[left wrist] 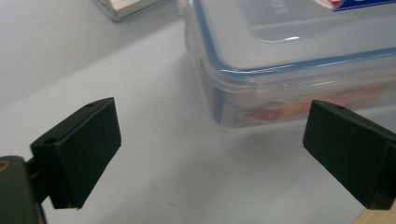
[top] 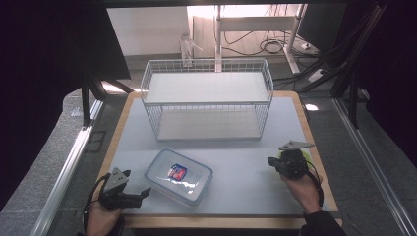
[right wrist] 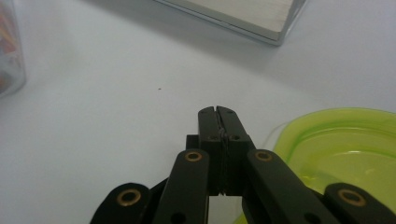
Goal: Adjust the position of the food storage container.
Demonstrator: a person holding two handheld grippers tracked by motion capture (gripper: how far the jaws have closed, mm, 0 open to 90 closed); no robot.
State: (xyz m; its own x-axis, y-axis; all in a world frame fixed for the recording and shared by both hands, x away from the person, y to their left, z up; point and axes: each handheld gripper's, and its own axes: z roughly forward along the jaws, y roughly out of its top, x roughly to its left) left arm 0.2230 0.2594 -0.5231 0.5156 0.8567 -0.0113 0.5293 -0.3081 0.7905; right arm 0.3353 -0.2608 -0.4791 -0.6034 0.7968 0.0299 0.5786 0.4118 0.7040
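here we see a clear plastic food container lying on the pale grey table top, near its front edge and left of centre, with its blue-sealed lid snapped on and a red and blue label showing on top; in the left gripper view we make out orange and red contents blurred through its wall, though we cannot tell what they are. the left gripper sits low at the front left corner of the table, just beside the container's near left corner, held in a hand that comes in from the bottom of the high view. its jaws stand spread wide, and in the left gripper view we look between the two black pads at bare table, with the container's corner just beyond them and nothing pressed between. the right gripper is well apart from the container, over at the right side of the table, pointing left; its jaws are pressed flat together with nothing between them, as the right gripper view shows plainly. just beside it, on its right, lies a translucent lime green lid, whose edge peeks out by the gripper body in the high view. behind both, a white wire basket shelf with two tiers stands across the middle of the table
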